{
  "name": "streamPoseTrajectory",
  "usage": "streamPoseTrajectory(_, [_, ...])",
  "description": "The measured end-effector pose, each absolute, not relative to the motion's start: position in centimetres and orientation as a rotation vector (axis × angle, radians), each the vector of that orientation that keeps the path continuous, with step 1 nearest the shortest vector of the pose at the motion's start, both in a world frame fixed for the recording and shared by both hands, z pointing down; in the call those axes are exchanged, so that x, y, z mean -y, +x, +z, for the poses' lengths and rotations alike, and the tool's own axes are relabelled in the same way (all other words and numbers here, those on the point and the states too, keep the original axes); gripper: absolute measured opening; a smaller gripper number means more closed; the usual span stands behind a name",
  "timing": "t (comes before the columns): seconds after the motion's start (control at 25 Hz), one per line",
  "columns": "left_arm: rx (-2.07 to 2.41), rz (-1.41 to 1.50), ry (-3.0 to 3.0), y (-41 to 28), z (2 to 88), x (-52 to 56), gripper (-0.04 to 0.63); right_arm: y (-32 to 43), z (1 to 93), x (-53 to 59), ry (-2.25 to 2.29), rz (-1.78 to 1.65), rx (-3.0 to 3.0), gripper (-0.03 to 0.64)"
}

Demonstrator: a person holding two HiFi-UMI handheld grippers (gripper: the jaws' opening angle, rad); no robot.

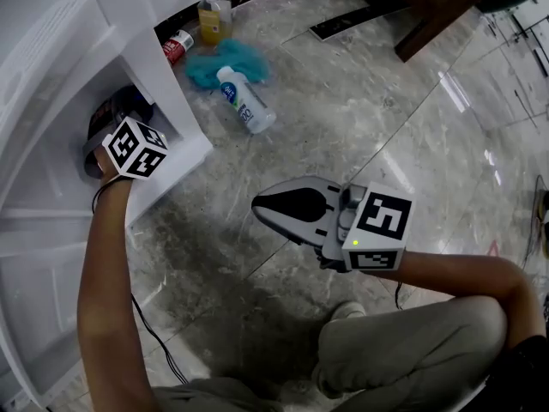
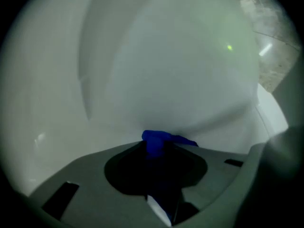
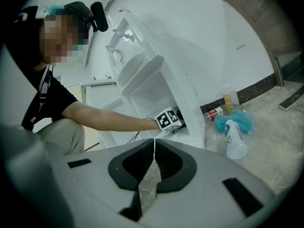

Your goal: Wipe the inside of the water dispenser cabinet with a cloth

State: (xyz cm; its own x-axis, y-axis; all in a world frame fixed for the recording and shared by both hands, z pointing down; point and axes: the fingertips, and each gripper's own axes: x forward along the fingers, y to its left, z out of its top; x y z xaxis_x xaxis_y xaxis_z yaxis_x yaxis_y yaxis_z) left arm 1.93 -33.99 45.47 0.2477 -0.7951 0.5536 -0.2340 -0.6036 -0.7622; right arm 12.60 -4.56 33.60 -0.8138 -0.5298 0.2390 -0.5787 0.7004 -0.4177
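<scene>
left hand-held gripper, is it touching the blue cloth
Touching. The left gripper view shows the blue cloth pinched between the jaws of the left hand-held gripper, with a tuft sticking out past their tips.

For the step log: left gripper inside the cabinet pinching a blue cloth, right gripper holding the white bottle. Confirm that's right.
Not quite. The right gripper is shut on nothing; the white bottle lies on the floor, as the right gripper view shows. The left gripper is inside the cabinet pinching the blue cloth.
</scene>
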Motion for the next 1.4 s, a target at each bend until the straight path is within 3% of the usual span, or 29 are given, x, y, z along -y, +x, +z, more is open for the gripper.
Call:
streamPoseTrajectory(0.16, [-0.915, -1.391, -2.051, 1.9, 45.4, 34.9, 0.114, 13.1, 33.9, 4.6, 0.936, 0.75, 2.783, 0.003])
streamPoseTrajectory(0.52, [-0.981, -1.163, -2.112, 2.1, 43.8, 32.4, 0.115, 12.3, 33.2, 4.2, 0.907, 0.708, 2.788, 0.003])
streamPoseTrajectory(0.64, [-1.161, -0.95, -2.296, 1.6, 41.7, 31.7, 0.115, 12.4, 33.1, 4.3, 0.917, 0.721, 2.785, 0.003])
streamPoseTrajectory(0.88, [-1.369, -0.146, -2.62, 1.5, 32.9, 28.7, 0.117, 11.4, 32.7, 4.2, 0.891, 0.696, 2.806, 0.003])
streamPoseTrajectory(1.12, [-1.465, 0.17, -2.678, 0.7, 28.3, 28.8, 0.117, 11.0, 32.3, 4.1, 0.879, 0.687, 2.809, 0.003])
streamPoseTrajectory(1.4, [-1.553, 0.32, -2.614, 0.9, 25.5, 30.8, 0.115, 11.6, 32.5, 4.1, 0.89, 0.695, 2.808, 0.003])
